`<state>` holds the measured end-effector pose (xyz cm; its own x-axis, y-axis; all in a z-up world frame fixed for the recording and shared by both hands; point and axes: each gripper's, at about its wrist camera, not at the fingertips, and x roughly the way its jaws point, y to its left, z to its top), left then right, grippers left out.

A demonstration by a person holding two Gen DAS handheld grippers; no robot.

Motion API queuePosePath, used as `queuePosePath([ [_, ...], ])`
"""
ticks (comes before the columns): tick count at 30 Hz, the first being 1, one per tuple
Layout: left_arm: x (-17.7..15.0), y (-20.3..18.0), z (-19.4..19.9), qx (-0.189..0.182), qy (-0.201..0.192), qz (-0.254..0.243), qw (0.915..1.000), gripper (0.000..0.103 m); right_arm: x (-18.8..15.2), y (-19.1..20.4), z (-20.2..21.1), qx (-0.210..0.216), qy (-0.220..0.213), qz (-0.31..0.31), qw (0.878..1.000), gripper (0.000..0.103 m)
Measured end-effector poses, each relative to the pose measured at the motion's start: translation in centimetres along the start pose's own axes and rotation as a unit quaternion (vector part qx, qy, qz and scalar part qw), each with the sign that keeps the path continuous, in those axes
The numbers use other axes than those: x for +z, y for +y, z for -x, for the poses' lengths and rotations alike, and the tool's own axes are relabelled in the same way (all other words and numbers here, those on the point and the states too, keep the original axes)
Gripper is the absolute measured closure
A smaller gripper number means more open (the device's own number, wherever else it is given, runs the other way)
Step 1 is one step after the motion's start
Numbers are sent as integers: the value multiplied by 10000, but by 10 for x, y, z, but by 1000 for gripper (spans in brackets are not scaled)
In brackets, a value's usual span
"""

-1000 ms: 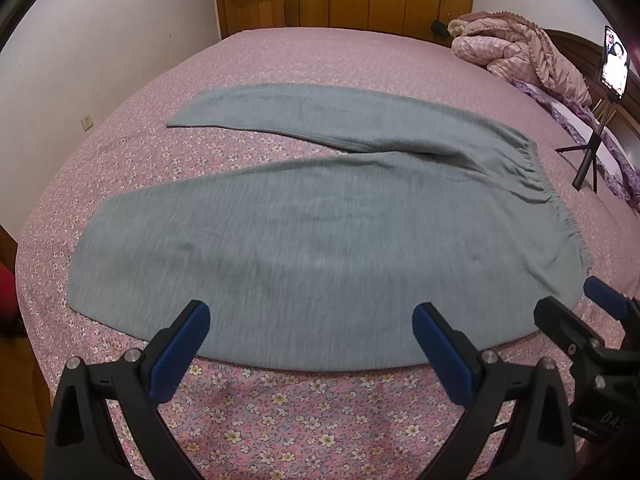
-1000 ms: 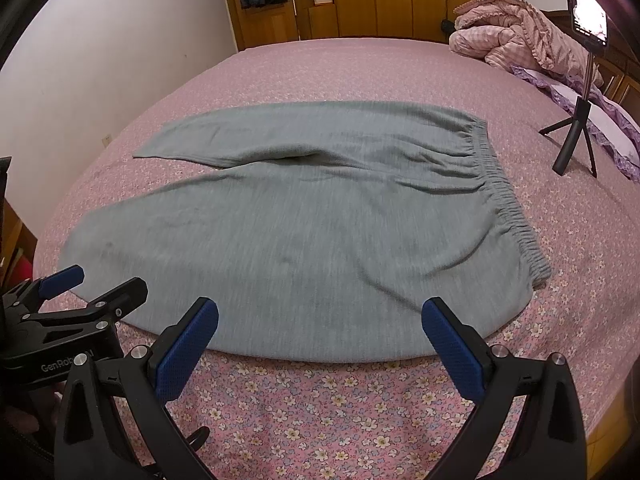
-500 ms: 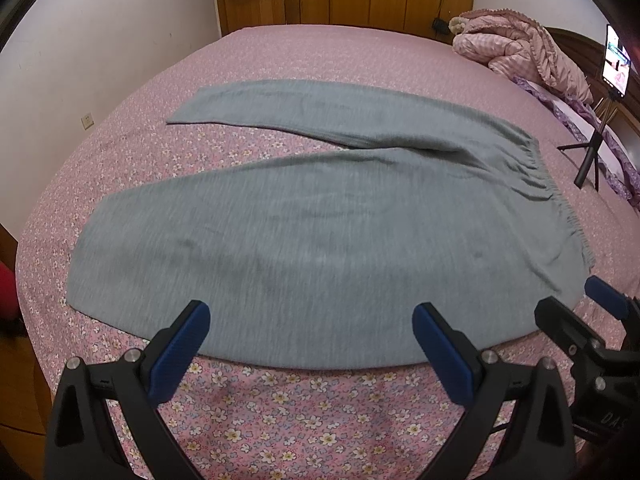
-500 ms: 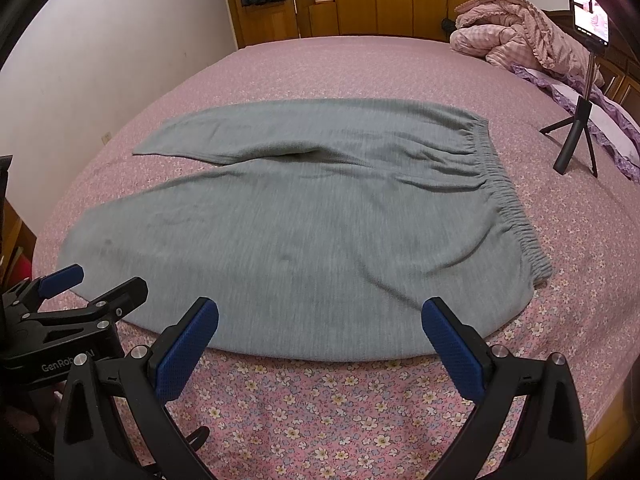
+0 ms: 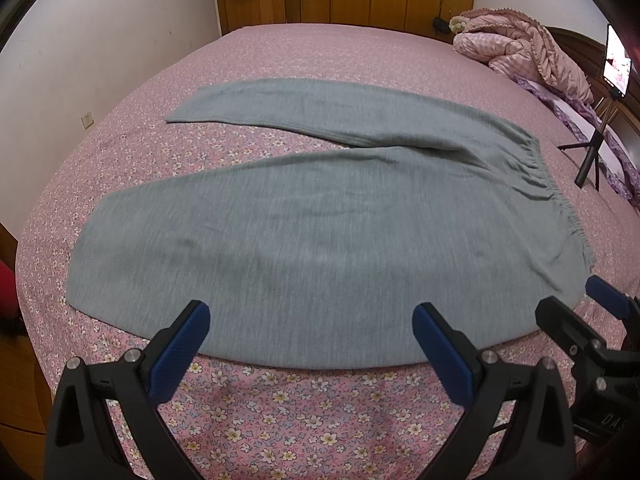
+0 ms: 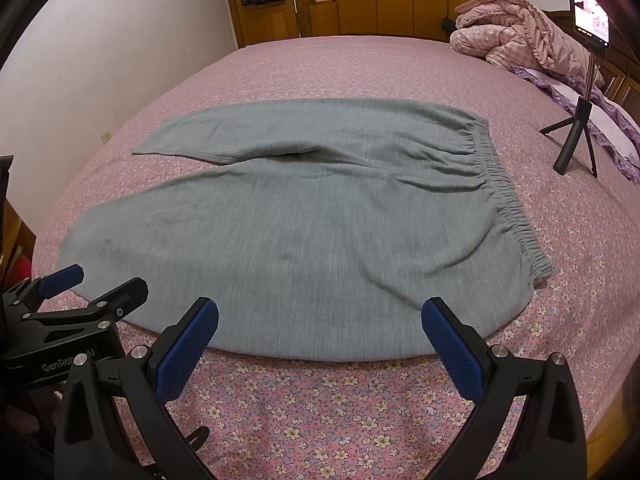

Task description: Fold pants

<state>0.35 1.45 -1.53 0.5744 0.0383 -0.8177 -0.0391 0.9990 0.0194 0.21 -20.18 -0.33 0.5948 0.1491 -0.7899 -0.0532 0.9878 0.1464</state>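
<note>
1. Now, the left tongs [image 5: 310, 336] hover low over the near edge of the bed [image 5: 304, 412], fingers pointing forward, spread wide and gripping nothing; their blue pads [image 5: 184, 344] sit just above the near hem line of the grey pants [image 5: 320, 248].
2. Rightward, the right tongs [image 6: 320, 332] hang beside them at the same height, equally wide apart and empty, also aimed at the near edge of the pants [image 6: 304, 248]. Each tool shows in the other's view, the left at the lower left of the right wrist view, the right at the lower right of the left wrist view.
3. Flat on the floral pink sheet, the pants lie with both legs running left and the elastic waistband [image 6: 508, 200] to the right; the far leg angles away from the near one.
4. Farther right stand a tripod [image 6: 576, 136] with a phone [image 6: 590, 20] and a bundled pink quilt [image 6: 516, 36].
5. Compared with a second ago, both tongs have kept nearly the same pose and spread, and the pants have not shifted.
</note>
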Motion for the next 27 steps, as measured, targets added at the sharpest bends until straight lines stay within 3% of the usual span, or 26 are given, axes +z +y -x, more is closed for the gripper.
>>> queuePosePath([
  [13,1,-2,-7,-8,93,-60,9999,0,3,-2,-4,29,33,30,10000,0],
  [27,29,-19,-43,39,406,-837,9957,0,26,-19,-30,34,224,201,9995,0],
])
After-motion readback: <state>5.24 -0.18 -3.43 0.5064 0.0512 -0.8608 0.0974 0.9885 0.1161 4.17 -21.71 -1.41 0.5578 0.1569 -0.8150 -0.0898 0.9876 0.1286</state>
